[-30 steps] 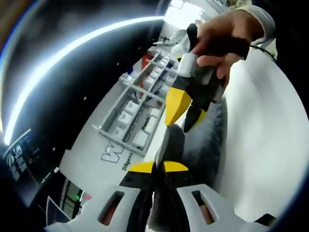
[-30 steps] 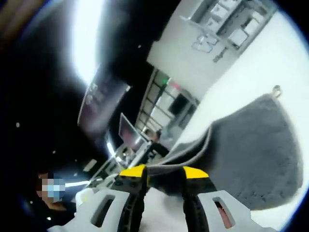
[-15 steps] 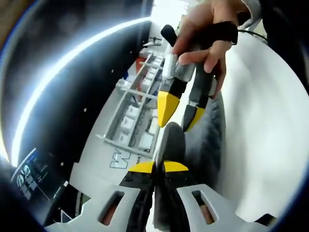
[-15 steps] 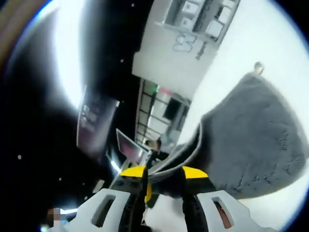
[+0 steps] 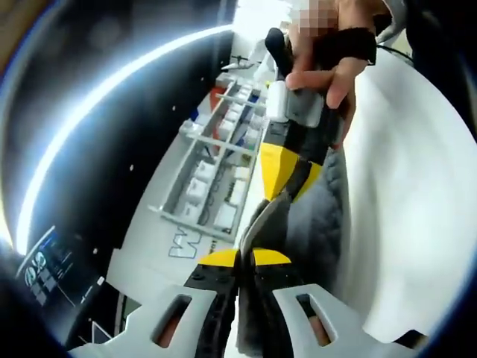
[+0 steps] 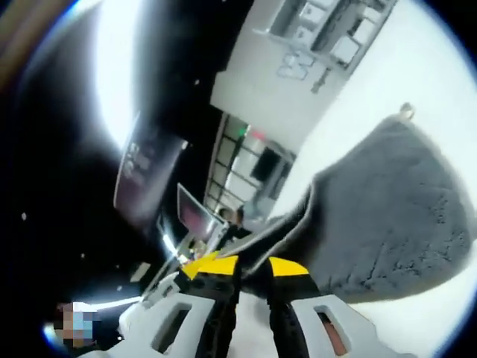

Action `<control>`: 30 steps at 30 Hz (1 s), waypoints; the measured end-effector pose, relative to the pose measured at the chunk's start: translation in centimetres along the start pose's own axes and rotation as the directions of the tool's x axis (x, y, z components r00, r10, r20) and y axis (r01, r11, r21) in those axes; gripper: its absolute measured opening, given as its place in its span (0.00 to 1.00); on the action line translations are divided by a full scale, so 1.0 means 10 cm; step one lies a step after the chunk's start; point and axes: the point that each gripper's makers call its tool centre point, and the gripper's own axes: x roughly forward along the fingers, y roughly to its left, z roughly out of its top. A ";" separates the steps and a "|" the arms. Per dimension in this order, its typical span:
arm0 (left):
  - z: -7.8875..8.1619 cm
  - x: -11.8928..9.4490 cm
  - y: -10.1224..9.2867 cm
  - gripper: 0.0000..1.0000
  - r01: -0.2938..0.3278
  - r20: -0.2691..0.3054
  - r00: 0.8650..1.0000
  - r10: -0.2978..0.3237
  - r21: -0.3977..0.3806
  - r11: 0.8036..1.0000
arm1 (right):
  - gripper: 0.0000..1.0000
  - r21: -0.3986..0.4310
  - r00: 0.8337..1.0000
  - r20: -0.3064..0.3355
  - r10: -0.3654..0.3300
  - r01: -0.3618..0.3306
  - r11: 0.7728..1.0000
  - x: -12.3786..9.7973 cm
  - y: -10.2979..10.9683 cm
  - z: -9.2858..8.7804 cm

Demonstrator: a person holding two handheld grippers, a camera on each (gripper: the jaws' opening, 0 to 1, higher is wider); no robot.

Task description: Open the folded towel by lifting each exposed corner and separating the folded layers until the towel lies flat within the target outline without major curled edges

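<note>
White tabletop (image 5: 417, 224) runs under both views, w/ a pale board of small boxes (image 5: 216, 171) at its far edge and a dark room w/ a bright light strip beyond.

Left gripper view: the left gripper (image 5: 245, 257) is clenched on an edge of the grey towel (image 5: 320, 216); jaws look pressed together w/ cloth pinched between the yellow tips. From there the towel rises away and hangs to the right over the table. Just past it the right gripper (image 5: 287, 192), held by a hand (image 5: 332, 56), comes in from the far side, its yellow tips closed or nearly so on the same raised edge, near the left gripper's hold.

Right gripper view: the right gripper (image 6: 250, 267) has its jaws close together on a thin hemmed edge of the towel (image 6: 387, 216). That's a grip as far as I can judge, though the exact contact is partly hidden. The rest of the cloth spreads to the right as a broad grey sheet, w/ a small hanging loop (image 6: 406, 110) at its far corner. It looks lifted, not lying on the table.

Progress, judging from this: both grippers hold one edge, the towel is up off the surface and hanging mostly as a single spread sheet, so the folds seem largely opened. Still left: pull the two holds apart along the edge, lay it down flat, check for curls. No target outline is visible, so placement can't be judged.
</note>
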 end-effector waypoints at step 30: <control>0.23 -0.07 -0.11 0.12 0.153 0.170 0.977 -0.125 -0.165 0.974 | 0.00 -0.353 1.000 0.025 0.001 0.008 0.936 -0.08 0.10 0.10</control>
